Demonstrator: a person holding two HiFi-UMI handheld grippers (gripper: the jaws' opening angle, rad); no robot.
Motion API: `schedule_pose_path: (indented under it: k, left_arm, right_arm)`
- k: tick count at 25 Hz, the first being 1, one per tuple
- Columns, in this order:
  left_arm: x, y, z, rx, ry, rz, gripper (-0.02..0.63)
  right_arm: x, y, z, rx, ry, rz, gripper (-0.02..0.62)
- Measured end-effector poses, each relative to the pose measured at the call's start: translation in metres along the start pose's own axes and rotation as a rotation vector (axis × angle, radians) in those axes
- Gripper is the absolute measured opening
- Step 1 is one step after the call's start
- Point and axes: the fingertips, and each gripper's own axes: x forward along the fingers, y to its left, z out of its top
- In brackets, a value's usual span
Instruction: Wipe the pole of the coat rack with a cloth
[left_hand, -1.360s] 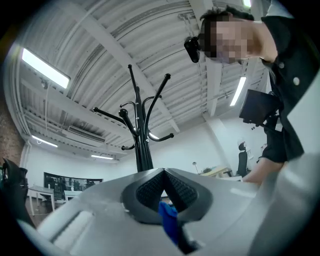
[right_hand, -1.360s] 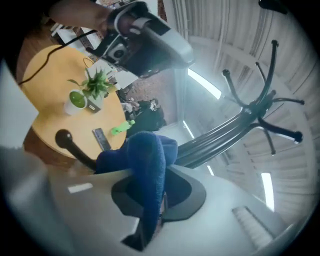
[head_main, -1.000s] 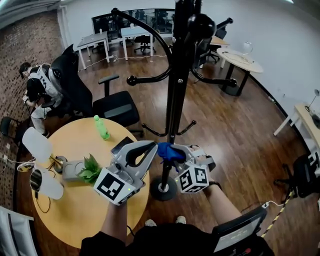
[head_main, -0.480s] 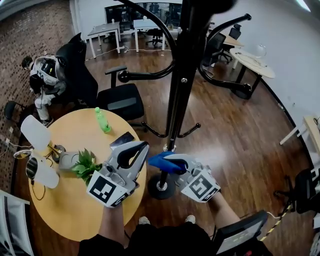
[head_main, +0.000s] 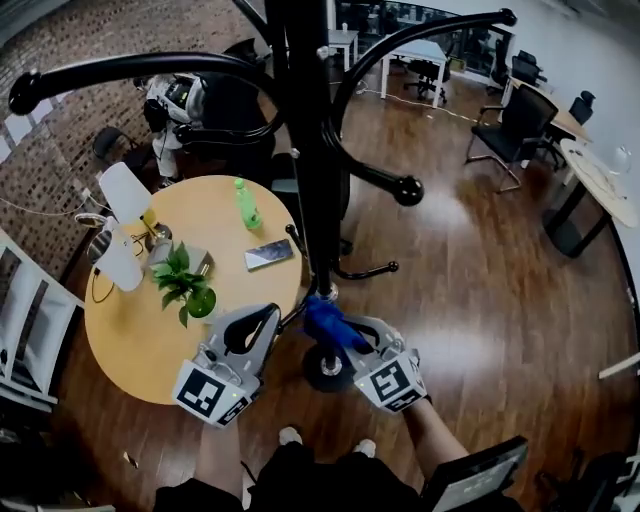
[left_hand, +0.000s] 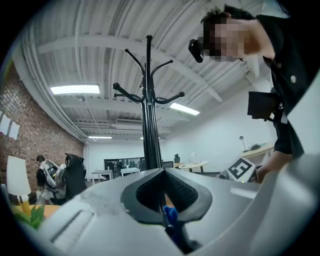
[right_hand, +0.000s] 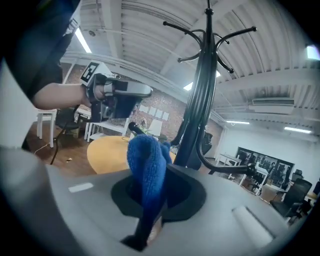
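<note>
We've slid the right gripper (head_main: 338, 328) and its blue cloth (head_main: 322, 318) down the pole (head_main: 312, 180) to just above the base (head_main: 322, 368), with the left gripper (head_main: 274, 314) dropping alongside, now nearer the cloth's left.

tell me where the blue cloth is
Head view, centre: the blue cloth is clamped in the right hand-held gripper, low beside the coat rack pole.

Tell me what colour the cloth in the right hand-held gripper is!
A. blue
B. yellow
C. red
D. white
A: the right hand-held gripper is shut on a cloth that shows bright blue in its own view and in the head view.
</note>
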Motion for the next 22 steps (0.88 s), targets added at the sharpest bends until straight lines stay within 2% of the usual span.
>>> schedule_pose_path:
  k: [3,5,7,10,13,16,22]
  left_arm:
    - [-0.014,-0.012,-0.015,-0.047,0.037,0.065,0.003]
    - [-0.022,-0.013,-0.033,-0.085,0.067,0.108,0.003]
    - [-0.022,-0.017,-0.052,-0.111,0.078,0.116,0.003]
    - [-0.011,-0.031,-0.063,-0.108,-0.005,0.053,0.003]
    - [0.003,-0.044,-0.074,-0.089,-0.103,0.016,0.005]
    - [-0.003,-0.042,-0.109,-0.082,-0.154,0.037,0.003]
    - [0.002,-0.051,-0.198,-0.008,-0.262,0.024,0.003]
  right_arm:
    - [-0.007,-0.004,-0.004,-0.045,-0.011,0.016,0.02]
    - [-0.004,-0.004,0.0,-0.159,-0.02,0.019,0.02]
    - [0.002,-0.008,0.008,-0.296,-0.032,-0.013,0.02]
    - [0.016,-0.006,0.02,-0.481,-0.112,-0.098,0.02]
    - [0.039,0.003,0.006,-0.671,-0.165,-0.163,0.02]
    - [0.056,0.01,-0.023,-0.742,-0.201,-0.208,0.02]
    - [0.098,0.042,-0.105,-0.842,-0.297,-0.192,0.02]
